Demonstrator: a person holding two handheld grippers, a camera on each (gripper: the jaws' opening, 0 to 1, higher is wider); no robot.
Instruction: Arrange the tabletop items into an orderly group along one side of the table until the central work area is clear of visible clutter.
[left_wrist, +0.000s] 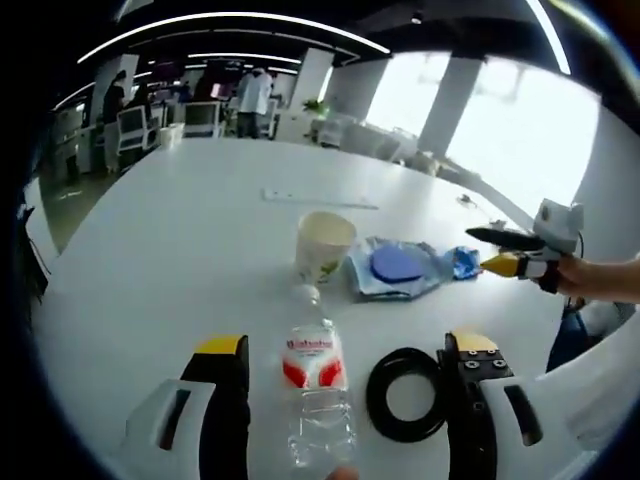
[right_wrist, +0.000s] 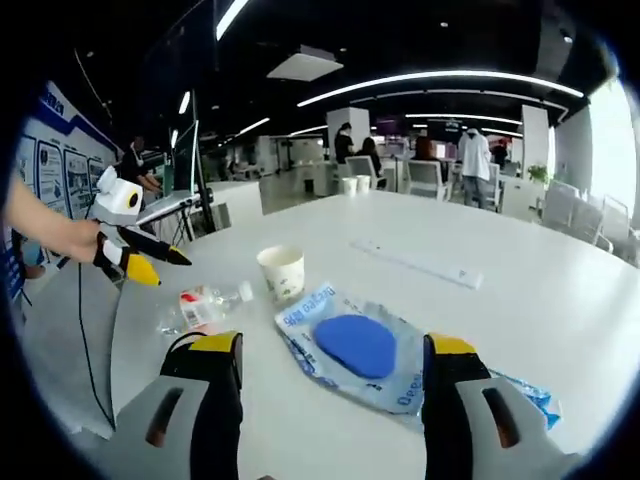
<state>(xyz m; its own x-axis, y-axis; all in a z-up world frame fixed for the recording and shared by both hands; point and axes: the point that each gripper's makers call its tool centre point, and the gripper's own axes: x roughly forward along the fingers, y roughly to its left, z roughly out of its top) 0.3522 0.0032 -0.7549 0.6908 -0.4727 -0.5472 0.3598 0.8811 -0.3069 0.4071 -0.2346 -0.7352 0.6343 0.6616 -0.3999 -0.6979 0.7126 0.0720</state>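
Between the left hand-held gripper (left_wrist: 347, 395)'s spread, empty jaws lies a plastic bottle (left_wrist: 315, 395) on the white desk (left_wrist: 180, 250); the right hand-held gripper (right_wrist: 330, 400), also apart, frames a blue pouch (right_wrist: 365, 350); paper cup (left_wrist: 323, 245) and black ring (left_wrist: 405, 393) sit mid-desk, nothing grouped yet.

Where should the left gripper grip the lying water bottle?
Grip the water bottle across its clear body below the red label, coming from above. It lies lengthwise between the open left gripper jaws, cap pointing toward the paper cup.
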